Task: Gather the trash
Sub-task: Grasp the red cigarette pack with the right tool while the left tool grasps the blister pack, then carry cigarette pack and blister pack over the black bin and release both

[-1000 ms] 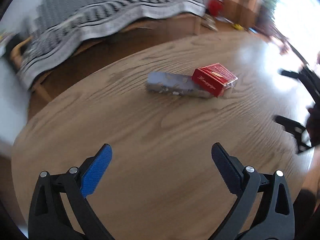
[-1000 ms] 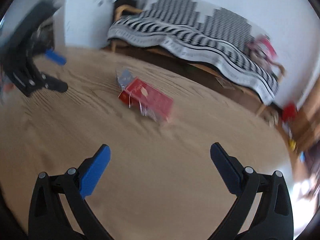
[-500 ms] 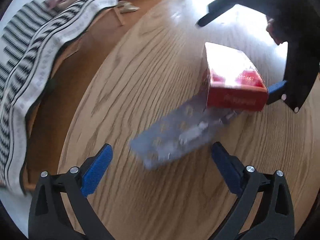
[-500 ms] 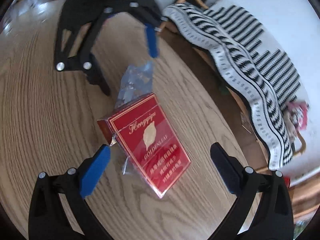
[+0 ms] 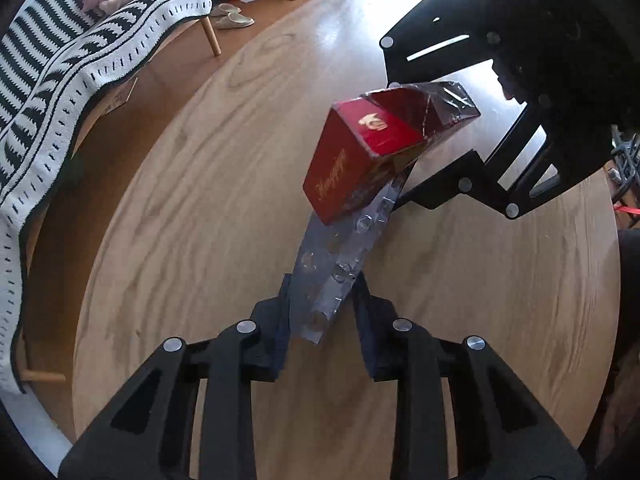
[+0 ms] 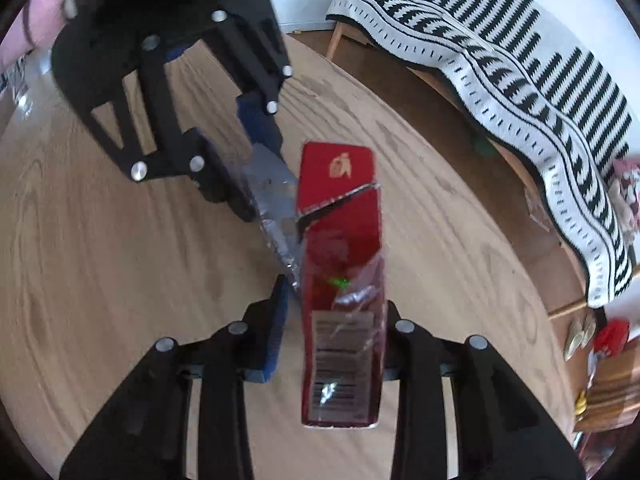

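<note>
Left gripper (image 5: pixel 322 312): nearest in its own view, jaws just drawn in and now pinching the near end of the blister pack (image 5: pixel 340 264); pointing steeply down at the desk (image 5: pixel 192 208).
Blister pack: silvery and thin, held edge-up between the left pads, its far end tucked under or against the cigarette box (image 5: pixel 360 160); whether the two still touch cannot be told for sure.
Right gripper (image 6: pixel 334 336): jaws just closed in too, now clamped on the barcode end of the cigarette box (image 6: pixel 340 280); also tilted steeply downward, facing the left gripper across the desk.
Cigarette box: red, loose cellophane hanging off it, standing on edge and raised off the wood in the right grip.
Risk, blister pack: the foil is flimsy and caught only near one end; I judge it may bend or slip out if lifted quickly.
Risk, box: the slack wrapper could slide under the pads, letting the box twist or drop.
Risk, crowding: both grippers work close together, so pulling apart carelessly could snag pack on box.
Far: striped blanket (image 5: pixel 80 56) on a bench, well away.
</note>
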Demonstrator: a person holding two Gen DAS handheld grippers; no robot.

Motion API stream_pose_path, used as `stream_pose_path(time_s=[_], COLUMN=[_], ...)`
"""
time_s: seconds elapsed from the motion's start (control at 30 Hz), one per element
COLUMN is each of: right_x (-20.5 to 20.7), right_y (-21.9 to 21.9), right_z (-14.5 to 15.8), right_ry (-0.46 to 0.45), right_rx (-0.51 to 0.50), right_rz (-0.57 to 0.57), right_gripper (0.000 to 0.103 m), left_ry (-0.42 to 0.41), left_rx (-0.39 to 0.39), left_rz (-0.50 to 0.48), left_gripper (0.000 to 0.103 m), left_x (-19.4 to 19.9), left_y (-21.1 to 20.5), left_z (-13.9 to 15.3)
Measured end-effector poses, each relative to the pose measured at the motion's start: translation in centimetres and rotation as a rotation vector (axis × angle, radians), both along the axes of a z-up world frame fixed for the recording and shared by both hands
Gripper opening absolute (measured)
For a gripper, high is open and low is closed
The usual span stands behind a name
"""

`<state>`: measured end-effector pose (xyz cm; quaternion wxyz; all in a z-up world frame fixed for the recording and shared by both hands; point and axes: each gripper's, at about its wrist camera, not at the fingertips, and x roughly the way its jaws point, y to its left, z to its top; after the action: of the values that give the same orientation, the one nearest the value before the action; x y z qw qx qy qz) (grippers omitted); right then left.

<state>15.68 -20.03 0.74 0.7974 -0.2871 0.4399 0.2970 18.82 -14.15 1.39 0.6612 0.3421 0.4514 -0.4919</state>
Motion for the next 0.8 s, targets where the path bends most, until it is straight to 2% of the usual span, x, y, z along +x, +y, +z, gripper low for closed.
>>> stream_pose_path(time_s=[0.13, 0.27, 0.3, 0.37, 0.47, 0.57, 0.67, 0.8], right_x=[-2.0, -4.2, -5.2, -6.7, -8.7, -10.9, -13.4, -17.8], right_y=[-0.2, -2.7, -3.6, -5.1, -6.9, -8.3, -9.4, -11.6], right_z=[0.9, 2.9, 3.5, 4.3, 4.9, 5.3, 5.7, 7.9], right_ry=[0.02, 0.059, 0.071, 0.067, 0.063, 0.07, 0.067, 0.024], right_rx=[0.026, 0.121, 0.17, 0.193, 0.214, 0.23, 0.262, 0.311], right_rz=[-0.074, -0.151, -0.156, -0.195, -0.259, -0.33, -0.394, -0.484], right_gripper=[0.037, 0.036, 0.034, 0.023, 0.022, 0.022, 0.022, 0.022], left_ry=[-0.018, -0.017, -0.013, 0.007, 0.03, 0.02, -0.01, -0.045], left_rx=[0.009, 0.026, 0.027, 0.021, 0.02, 0.019, 0.016, -0.023], left_rz=[0.033, 0.072, 0.088, 0.103, 0.14, 0.188, 0.287, 0.285], left_gripper=[0.026, 0.018, 0.018, 0.017, 0.017, 0.017, 0.017, 0.017], left_x=[-2.9, -5.3, -5.9, -7.5, -9.8, -12.6, -14.8, -19.4], left_y=[0.0, 1.1, 1.5, 2.3, 3.0, 3.3, 3.3, 2.2], left_z=[1.3, 2.1, 2.2, 2.2, 2.1, 2.7, 3.9, 6.5])
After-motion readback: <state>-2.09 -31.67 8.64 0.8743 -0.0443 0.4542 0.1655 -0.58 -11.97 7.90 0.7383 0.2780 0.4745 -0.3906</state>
